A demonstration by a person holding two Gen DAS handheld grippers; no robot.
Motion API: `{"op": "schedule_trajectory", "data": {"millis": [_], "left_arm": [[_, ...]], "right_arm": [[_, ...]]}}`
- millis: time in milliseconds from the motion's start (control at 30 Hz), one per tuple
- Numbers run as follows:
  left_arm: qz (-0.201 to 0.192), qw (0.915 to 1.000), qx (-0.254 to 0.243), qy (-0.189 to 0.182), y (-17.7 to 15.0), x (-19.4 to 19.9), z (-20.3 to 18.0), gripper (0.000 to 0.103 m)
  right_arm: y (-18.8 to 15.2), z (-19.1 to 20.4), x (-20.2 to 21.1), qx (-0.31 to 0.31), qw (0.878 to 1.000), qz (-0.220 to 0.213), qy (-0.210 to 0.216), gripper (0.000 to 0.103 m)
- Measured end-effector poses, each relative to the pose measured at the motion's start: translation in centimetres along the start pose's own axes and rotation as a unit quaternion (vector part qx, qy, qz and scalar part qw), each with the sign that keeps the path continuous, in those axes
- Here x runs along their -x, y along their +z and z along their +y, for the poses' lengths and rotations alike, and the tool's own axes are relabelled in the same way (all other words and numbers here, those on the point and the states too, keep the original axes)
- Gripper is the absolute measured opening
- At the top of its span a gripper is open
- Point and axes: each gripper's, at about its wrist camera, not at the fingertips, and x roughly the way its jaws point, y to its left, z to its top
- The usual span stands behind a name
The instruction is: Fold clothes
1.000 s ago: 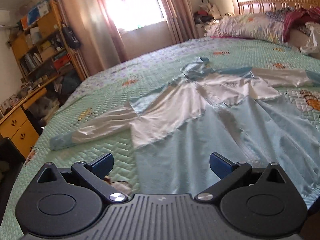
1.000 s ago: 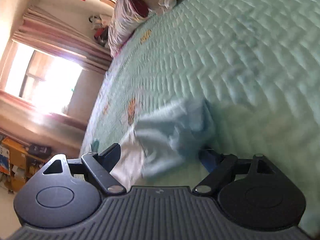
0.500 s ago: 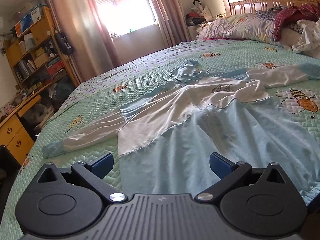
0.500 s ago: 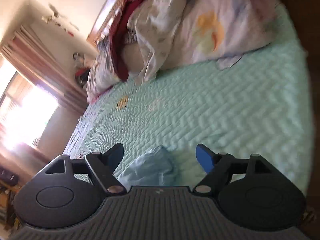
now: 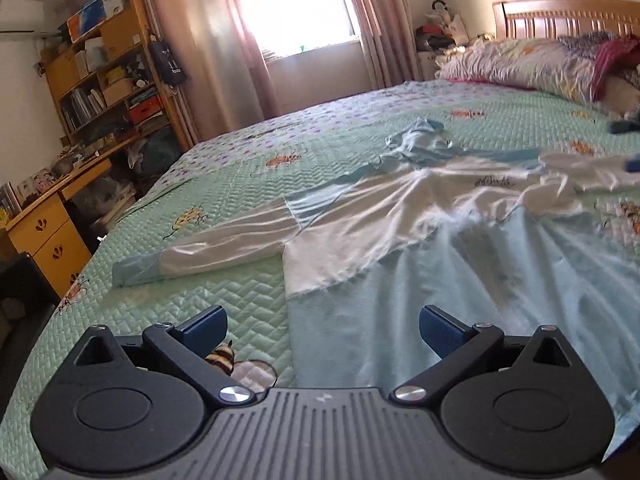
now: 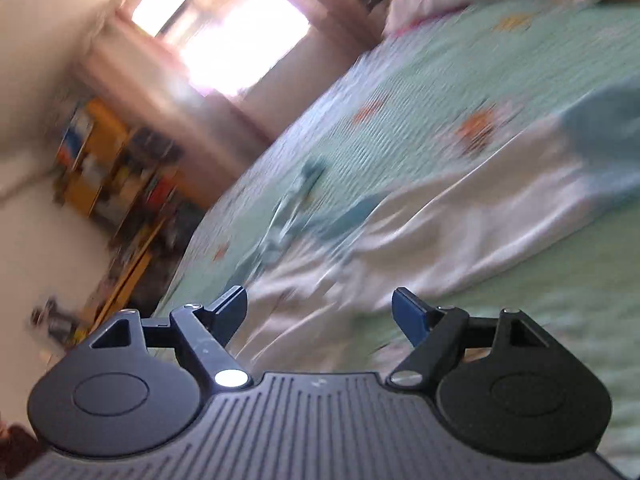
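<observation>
Shirt (image 5: 420, 240) lies spread flat on the bed (image 5: 240, 184), both sleeves out wide, no fold showing. Left gripper (image 5: 322, 330) and right gripper (image 6: 320, 308) hover above it, fingers parted, holding nothing.

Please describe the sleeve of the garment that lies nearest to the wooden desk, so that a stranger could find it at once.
On the wide bed with the mint-green quilted cover lies a spread-out white and pale blue long-sleeved garment. Its sleeve toward the desk side stretches flat across the quilt. It is shiny white and ends in a pale blue cuff, unlike the rumpled sleeve at the far side.
</observation>
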Motion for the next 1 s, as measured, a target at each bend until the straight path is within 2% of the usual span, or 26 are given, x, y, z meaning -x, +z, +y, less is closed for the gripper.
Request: {"op": "schedule_trajectory", "data": {"millis": [133,167,233,267,300,367,400,433,467,500,567,633,767,800,833,867,933,1000], "left_arm": [[0.007,0.9999,0.004,0.011,-0.4,-1.1,0.9,0.102],[0.007,0.9998,0.007,0.015,-0.4,-1.5,1.2,0.102],[0.009,0.9996,0.014,0.024,-0.4,-2.3,1.9,0.102],[0.01,0.9994,0.017,0.028,-0.4,-2.7,2.3,0.102],[0.01,0.9992,0.02,0.033,-0.4,-3.1,2.6,0.102],[0.011,0.9988,0.025,0.04,-0.6,-4.1,3.3,0.102],[0.011,0.9987,0.026,0.043,-0.8,-4.7,3.6,0.102],[0.012,0.9985,0.023,0.049,-1.0,-5.5,3.8,0.102],[0.013,0.9982,0.019,0.055,-1.1,-6.4,4.0,0.102],[0.014,0.9979,0.014,0.062,-1.2,-7.4,4.1,0.102],[0.011,0.9965,-0.002,0.083,-1.0,-9.4,4.2,0.102],[0.003,0.9932,-0.022,0.115,-0.8,-11.1,3.9,0.102],[0.002,0.9832,-0.073,0.168,-1.1,-13.7,2.6,0.102],[0.006,0.9804,-0.092,0.174,-1.7,-14.4,2.1,0.102],[0.01,0.9792,-0.103,0.174,-2.3,-15.1,1.8,0.102],[0.004,0.9792,-0.102,0.176,-2.7,-15.2,1.7,0.102],[-0.006,0.982,-0.083,0.17,-3.0,-15.2,2.2,0.102],[-0.007,0.9841,-0.068,0.164,-3.0,-15.4,2.7,0.103]], "right_arm": [[-1.9,3.0,-6.1,-0.003,0.997,0.062,0.051,0.081],[-2.2,3.3,-8.1,-0.001,0.993,0.092,0.068,0.081],[-2.7,4.0,-10.7,0.016,0.99,0.128,0.055,0.08],[-2.6,3.8,-11.7,0.036,0.991,0.125,0.017,0.079],[-2.0,3.2,-12.3,0.046,0.993,0.112,-0.009,0.066],[0.3,1.9,-11.6,0.011,0.996,0.071,-0.043,0.057],[1.5,1.2,-11.2,-0.009,0.997,0.051,-0.06,0.061],[2.3,1.9,-10.1,-0.001,0.998,0.013,-0.065,0.063],[2.6,3.0,-9.1,0.021,0.999,-0.016,-0.045,0.071],[2.7,4.1,-8.8,0.04,0.999,-0.025,-0.019,0.082],[2.7,6.2,-10.5,0.058,0.998,0.015,0.025,0.089],[2.4,7.5,-13.9,0.057,0.995,0.062,0.058,0.089],[2.5,6.9,-22.6,-0.008,0.99,0.128,0.063,0.089],[2.7,6.0,-24.0,-0.016,0.988,0.142,0.054,0.085],[3.0,5.2,-25.3,-0.022,0.987,0.155,0.043,0.075],[3.9,4.6,-25.6,-0.017,0.99,0.138,0.033,0.058],[5.8,4.3,-23.8,-0.02,0.996,0.09,0.004,0.06],[7.7,4.0,-21.8,-0.023,0.999,0.041,-0.024,0.066]]}}
